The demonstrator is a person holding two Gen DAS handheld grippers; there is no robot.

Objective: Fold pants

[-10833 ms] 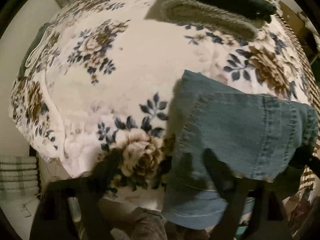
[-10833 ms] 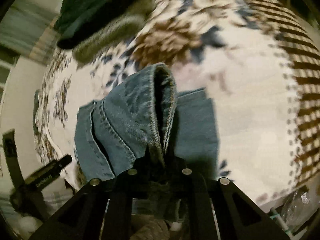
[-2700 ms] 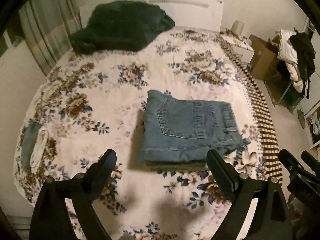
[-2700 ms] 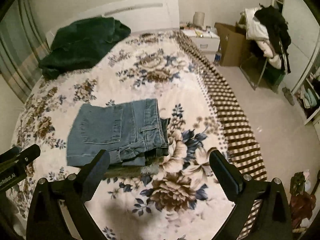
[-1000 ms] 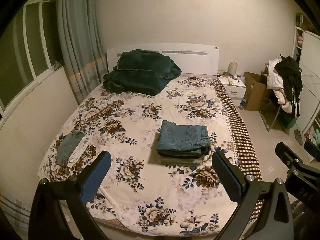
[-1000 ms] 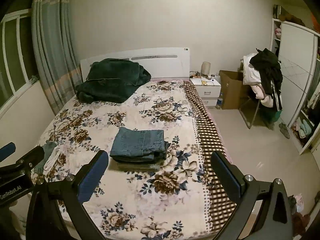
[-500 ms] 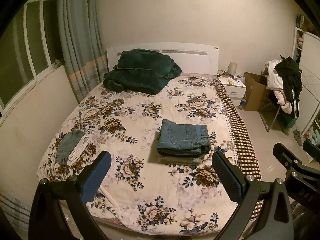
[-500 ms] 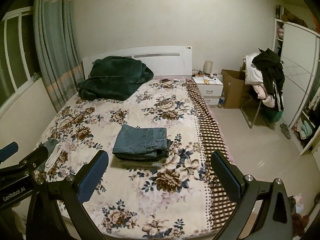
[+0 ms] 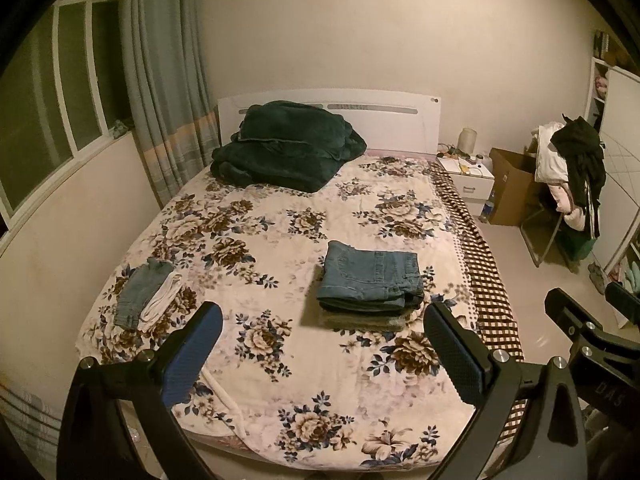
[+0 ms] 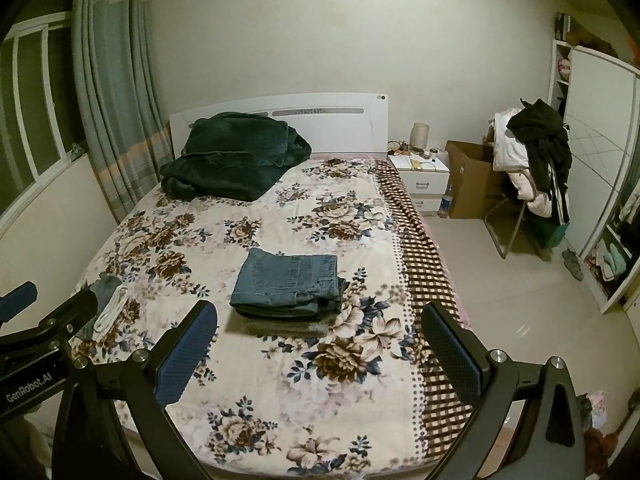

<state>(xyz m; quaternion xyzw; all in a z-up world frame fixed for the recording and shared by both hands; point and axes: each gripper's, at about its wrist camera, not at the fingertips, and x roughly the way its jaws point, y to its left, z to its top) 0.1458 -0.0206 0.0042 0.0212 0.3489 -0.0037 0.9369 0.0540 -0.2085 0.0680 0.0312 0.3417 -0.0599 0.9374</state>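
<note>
Pants (image 9: 370,276) sit folded in a compact stack mid-bed, on a grey folded item (image 9: 360,322), so the fold looks done. Left hand-held gripper (image 9: 322,354) and right hand-held gripper (image 10: 320,350) hang spread and empty off the foot of the bed (image 9: 280,400), well apart from the pants.

Blk left gripper (image 9: 324,344), blue pads (image 9: 192,356), silver screws, right gripper (image 10: 320,340) alike
</note>
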